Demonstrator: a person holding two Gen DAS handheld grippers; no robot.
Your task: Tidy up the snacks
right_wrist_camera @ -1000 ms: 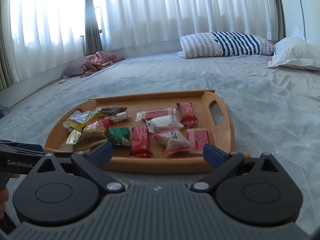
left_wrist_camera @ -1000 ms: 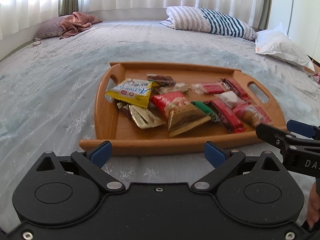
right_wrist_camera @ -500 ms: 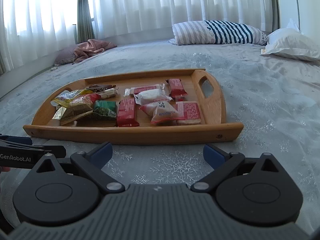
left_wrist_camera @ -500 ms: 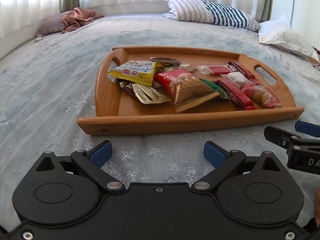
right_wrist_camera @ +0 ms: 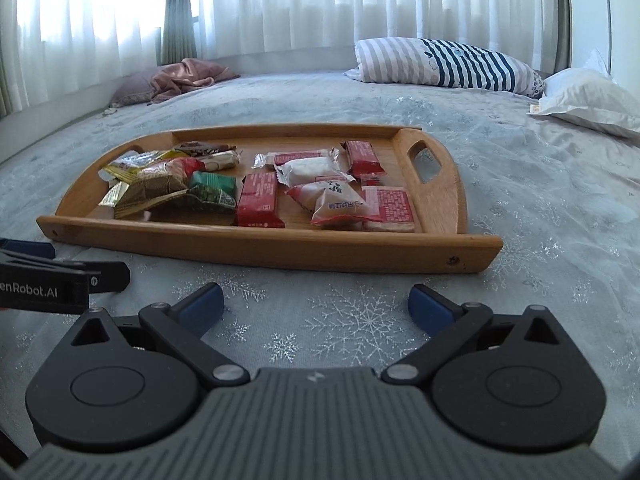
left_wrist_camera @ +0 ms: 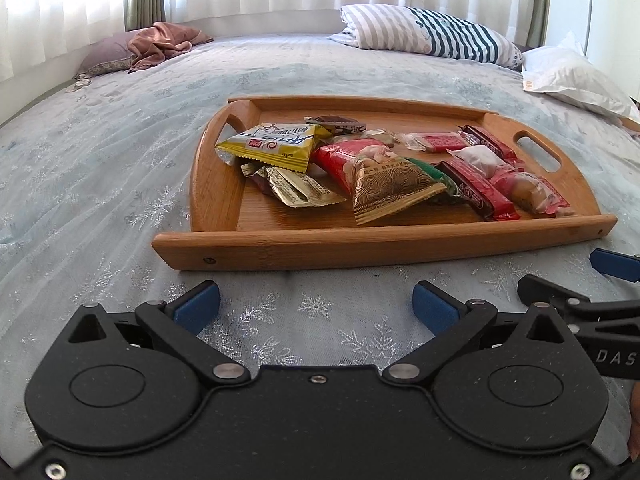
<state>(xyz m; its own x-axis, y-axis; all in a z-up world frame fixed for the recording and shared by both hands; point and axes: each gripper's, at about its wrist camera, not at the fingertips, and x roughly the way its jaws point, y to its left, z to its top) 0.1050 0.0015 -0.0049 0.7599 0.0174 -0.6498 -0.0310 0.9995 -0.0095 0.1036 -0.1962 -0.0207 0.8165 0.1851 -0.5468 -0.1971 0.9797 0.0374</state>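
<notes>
1. Ahead of both tongs, on the bed (left_wrist_camera: 120, 184): wooden tray (left_wrist_camera: 360, 246), handle slots at both ends, loaded with wrapped snacks.
2. Left tongs (left_wrist_camera: 316, 300) spread wide, holding nothing, low over the snowflake bedspread, just short of the tray's near rim.
3. Right tongs (right_wrist_camera: 314, 302) likewise spread and empty, just short of the same rim; also seen edge-on at the right border of the left view.
4. Nearest the left tongs, on the tray's left part: yellow packet (left_wrist_camera: 276, 146) lying over a gold wrapper (left_wrist_camera: 298, 188); beside them a brown-and-gold patterned pouch (left_wrist_camera: 394, 190) resting on a red bag (left_wrist_camera: 344, 158) and against a green packet (right_wrist_camera: 212, 192).
5. Nearest the right tongs, on the tray's right part: long red bar (right_wrist_camera: 258, 200), white pastry pack (right_wrist_camera: 336, 200) overlapping a flat red-print pack (right_wrist_camera: 390, 208), another white pack (right_wrist_camera: 310, 170) behind, and a small red bar (right_wrist_camera: 362, 158) toward the handle.
6. Far side of the tray: dark brown wrapper (left_wrist_camera: 334, 122) and a clear-ended red cracker pack (left_wrist_camera: 438, 142).
7. Beyond the tray: striped pillow (left_wrist_camera: 432, 36), white pillow (left_wrist_camera: 572, 80), pink cloth (left_wrist_camera: 164, 42) on a mauve cushion, curtains behind.
8. Hard to make out: printing on most wrappers; items under the pile largely hidden; lettering on each neighbouring gripper cut off by the frame edge.
</notes>
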